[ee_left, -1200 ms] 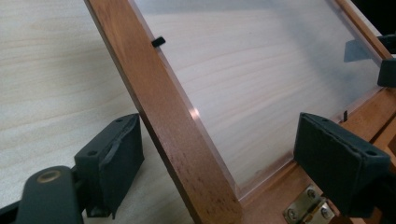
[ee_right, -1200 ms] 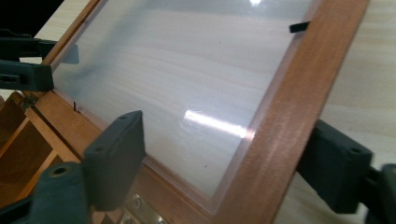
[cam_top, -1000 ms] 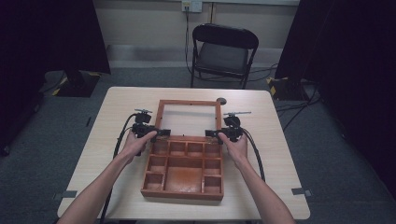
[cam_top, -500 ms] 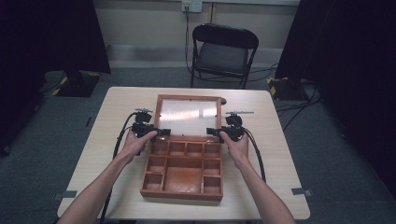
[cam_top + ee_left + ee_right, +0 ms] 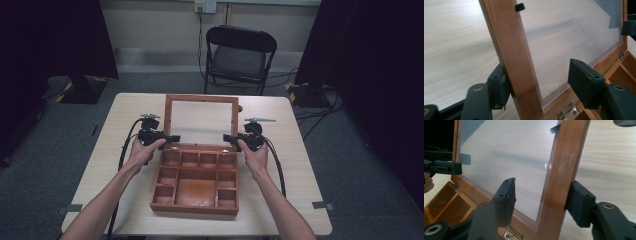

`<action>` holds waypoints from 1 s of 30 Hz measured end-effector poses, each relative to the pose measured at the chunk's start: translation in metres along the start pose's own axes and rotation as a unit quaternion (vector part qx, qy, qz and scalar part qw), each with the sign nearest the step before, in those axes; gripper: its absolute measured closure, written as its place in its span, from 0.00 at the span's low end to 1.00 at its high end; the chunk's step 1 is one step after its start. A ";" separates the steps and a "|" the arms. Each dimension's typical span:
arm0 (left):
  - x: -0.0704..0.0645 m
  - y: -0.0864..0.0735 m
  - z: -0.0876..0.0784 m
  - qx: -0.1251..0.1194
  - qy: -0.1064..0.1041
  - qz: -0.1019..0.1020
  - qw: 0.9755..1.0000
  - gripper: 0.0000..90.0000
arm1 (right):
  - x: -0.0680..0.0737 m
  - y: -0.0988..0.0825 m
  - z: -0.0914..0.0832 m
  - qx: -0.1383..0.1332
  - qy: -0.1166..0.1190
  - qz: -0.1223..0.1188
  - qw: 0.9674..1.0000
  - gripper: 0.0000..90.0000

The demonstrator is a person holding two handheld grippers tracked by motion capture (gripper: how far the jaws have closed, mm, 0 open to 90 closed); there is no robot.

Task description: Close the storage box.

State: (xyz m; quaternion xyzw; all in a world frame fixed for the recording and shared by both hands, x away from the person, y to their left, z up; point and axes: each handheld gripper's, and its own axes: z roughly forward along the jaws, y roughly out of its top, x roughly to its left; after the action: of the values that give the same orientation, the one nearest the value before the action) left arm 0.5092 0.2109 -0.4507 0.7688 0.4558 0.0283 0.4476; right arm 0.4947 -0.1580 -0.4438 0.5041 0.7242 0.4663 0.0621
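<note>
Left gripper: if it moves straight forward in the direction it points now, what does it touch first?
Probably the lid: its wooden side rail already stands between the open left gripper jaws.

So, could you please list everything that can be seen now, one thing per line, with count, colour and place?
table: one, light wood, centre of the high view.
wooden box: one, reddish brown, open, many compartments, middle of the table.
lid: one, brown frame with a clear pane, raised behind the box, hinged at the box's far edge.
hinges: small, brass, between lid and box.
folding chair: one, black, beyond the table.
cables on the floor: a few, black, at right of the table.
left gripper: one, black, jaws apart around the lid's left side rail.
right gripper: one, black, jaws apart around the lid's right side rail.
hands: two, each holding a gripper.
</note>
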 end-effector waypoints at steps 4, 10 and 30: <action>-0.002 0.002 -0.006 -0.006 -0.001 0.008 1.000 0.43 | 0.004 0.002 -0.005 -0.001 -0.005 -0.009 1.000 0.54; -0.005 0.003 -0.015 -0.020 0.008 0.017 1.000 0.45 | 0.010 0.004 -0.008 -0.002 -0.009 -0.019 1.000 0.54; -0.015 0.001 -0.046 -0.072 -0.009 0.042 0.996 0.56 | 0.020 0.004 -0.022 -0.006 0.030 -0.024 0.999 0.46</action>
State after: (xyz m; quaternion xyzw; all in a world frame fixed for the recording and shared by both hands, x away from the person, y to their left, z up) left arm 0.4806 0.2302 -0.4174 0.7533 0.4154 0.0727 0.5046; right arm 0.4755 -0.1559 -0.4207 0.4720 0.7350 0.4836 0.0550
